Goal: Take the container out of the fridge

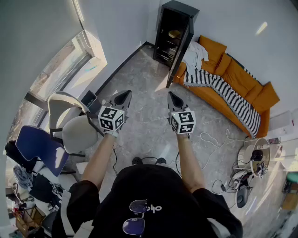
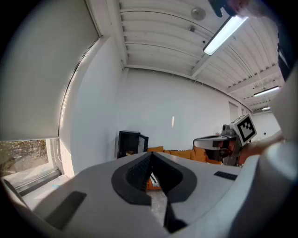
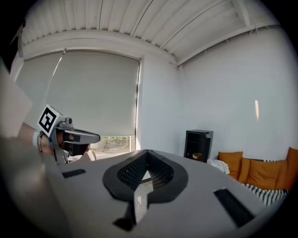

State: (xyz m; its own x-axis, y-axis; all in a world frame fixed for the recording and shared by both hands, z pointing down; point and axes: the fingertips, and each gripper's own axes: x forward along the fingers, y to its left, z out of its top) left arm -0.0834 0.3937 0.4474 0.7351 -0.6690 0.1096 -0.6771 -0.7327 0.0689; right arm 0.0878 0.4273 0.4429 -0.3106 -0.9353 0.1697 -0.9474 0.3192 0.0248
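Both the left gripper (image 1: 123, 98) and right gripper (image 1: 174, 99) had jaws pressed together, empty; I noted the container (image 1: 174, 34) in the fridge (image 1: 179, 8) well ahead, nearer the right.

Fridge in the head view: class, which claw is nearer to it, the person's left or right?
Right. The right claw points straight at the fridge; the left claw is offset sideways toward the window. Both are far off.
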